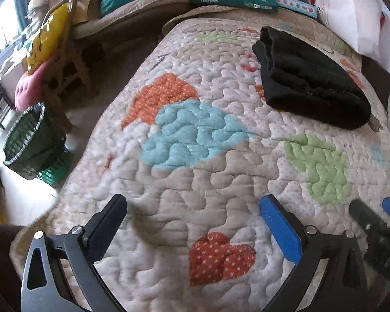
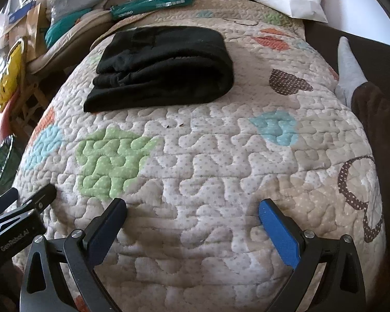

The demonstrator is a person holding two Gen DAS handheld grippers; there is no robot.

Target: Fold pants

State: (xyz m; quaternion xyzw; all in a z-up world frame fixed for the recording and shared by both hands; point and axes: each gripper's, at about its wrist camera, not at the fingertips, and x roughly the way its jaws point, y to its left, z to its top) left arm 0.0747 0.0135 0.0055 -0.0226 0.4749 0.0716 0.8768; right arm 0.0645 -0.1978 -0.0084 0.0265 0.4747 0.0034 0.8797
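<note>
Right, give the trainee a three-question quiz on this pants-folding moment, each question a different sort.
1. True or false: the black pants lie folded in a compact stack on the quilt.
2. What does the left gripper hold? A) the pants B) nothing C) the quilt
3. Fill in: the right gripper is ____, apart from the pants.

Key: 1 true; 2 B; 3 open

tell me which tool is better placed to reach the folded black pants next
Right, probably. The black pants lie almost straight ahead of the open right tool; from the open left tool they sit far off to the right.
</note>
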